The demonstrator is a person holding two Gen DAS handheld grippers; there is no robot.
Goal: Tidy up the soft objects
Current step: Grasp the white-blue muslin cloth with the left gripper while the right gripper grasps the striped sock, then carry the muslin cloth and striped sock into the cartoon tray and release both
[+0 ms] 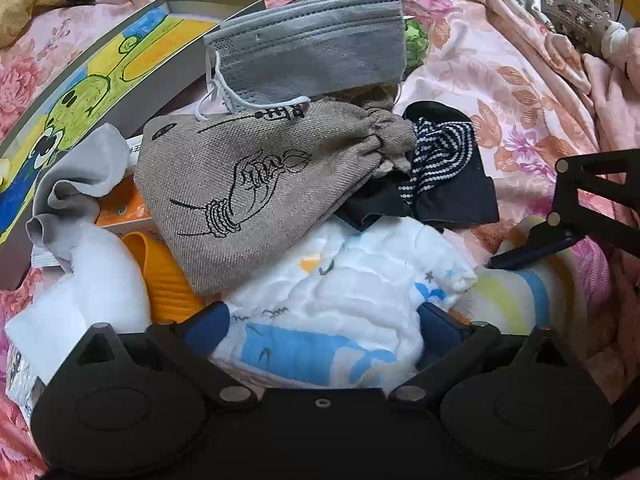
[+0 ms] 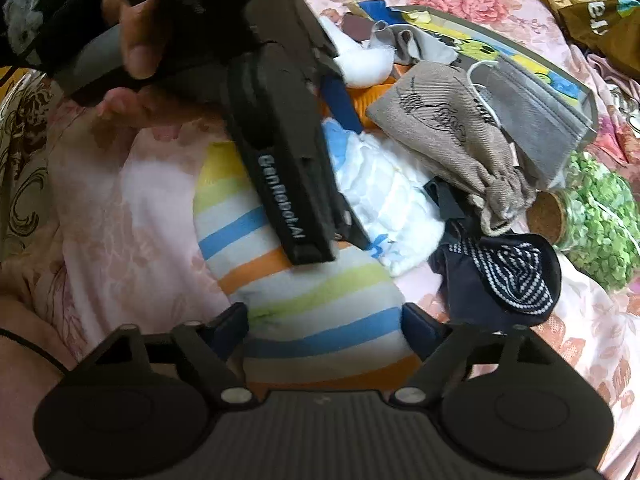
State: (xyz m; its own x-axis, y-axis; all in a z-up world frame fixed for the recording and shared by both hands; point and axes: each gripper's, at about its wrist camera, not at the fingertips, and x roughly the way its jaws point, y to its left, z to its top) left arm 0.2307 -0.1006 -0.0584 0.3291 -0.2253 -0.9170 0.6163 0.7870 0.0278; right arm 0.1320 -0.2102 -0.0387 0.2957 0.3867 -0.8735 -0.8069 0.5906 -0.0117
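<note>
A pile of soft things lies on a pink floral bedspread [image 1: 500, 80]. My left gripper [image 1: 324, 328] stands open and points down, with a white muslin cloth with blue prints [image 1: 352, 280] between its blue pads [image 1: 208, 328]. Behind the cloth lie a beige drawstring pouch [image 1: 248, 192], a grey face mask [image 1: 312, 48] and a dark sock with dotted stripes [image 1: 440, 160]. My right gripper [image 2: 326, 328] is open astride a white cloth with blue, orange and green stripes [image 2: 312, 292]; its pads [image 2: 416, 328] sit at the cloth's sides. One of its fingers [image 1: 532, 248] shows in the left wrist view.
A flat box with a cartoon frog [image 1: 100, 72] lies at the left. Near it are a grey sock [image 1: 80, 176], white wadding [image 1: 100, 280] and an orange piece [image 1: 168, 280]. A cork-lidded jar [image 2: 546, 216] and green fabric [image 2: 600, 220] sit right. A hand [image 2: 136, 40] holds the left gripper.
</note>
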